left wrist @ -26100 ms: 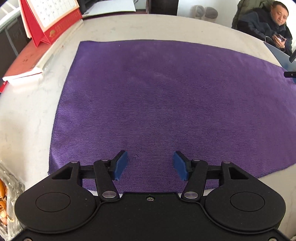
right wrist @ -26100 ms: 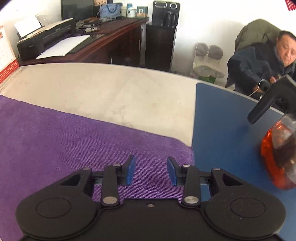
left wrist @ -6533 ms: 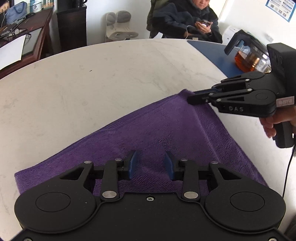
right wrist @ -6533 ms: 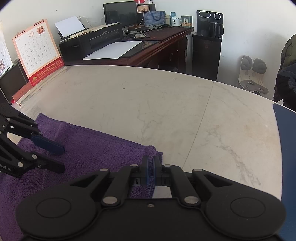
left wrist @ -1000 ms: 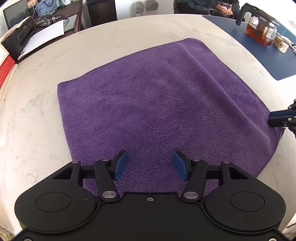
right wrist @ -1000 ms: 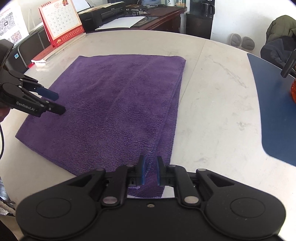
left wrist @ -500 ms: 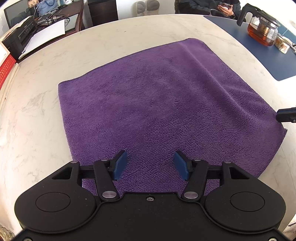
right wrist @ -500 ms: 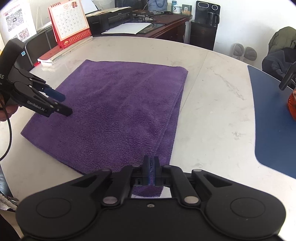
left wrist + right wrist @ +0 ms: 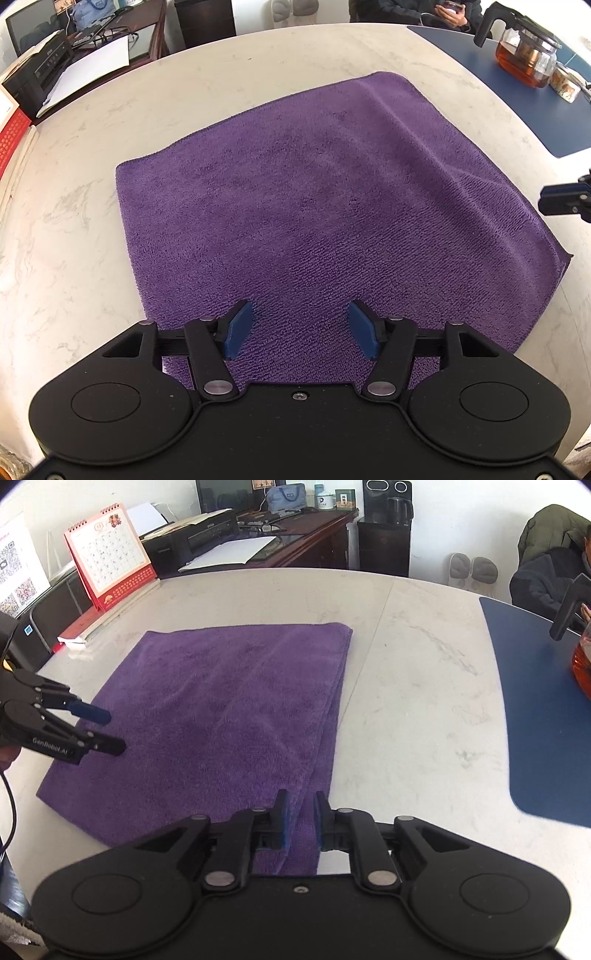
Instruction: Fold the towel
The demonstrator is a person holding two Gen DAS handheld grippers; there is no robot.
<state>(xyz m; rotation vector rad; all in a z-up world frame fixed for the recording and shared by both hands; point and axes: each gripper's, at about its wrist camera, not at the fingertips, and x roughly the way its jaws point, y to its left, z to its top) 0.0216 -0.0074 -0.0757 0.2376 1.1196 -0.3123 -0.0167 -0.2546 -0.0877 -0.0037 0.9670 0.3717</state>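
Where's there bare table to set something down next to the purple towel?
Widest bare marble lies between the purple towel and the blue mat. Another free strip runs beyond the towel toward the calendar. It is crowded at the mat's teapot and near both grippers.

Counter point(image 9: 424, 686): pale, marble-veined, rounded edge. Lying directly on it:
- purple towel point(image 9: 221, 716), folded, flat, doubled edge toward the blue mat;
- blue mat point(image 9: 535, 720) at one side, apart from the towel;
- glass teapot point(image 9: 524, 55) of amber liquid on that mat, a small jar point(image 9: 563, 83) just beside it;
- red desk calendar point(image 9: 110, 554), upright at the far edge, on flat papers.
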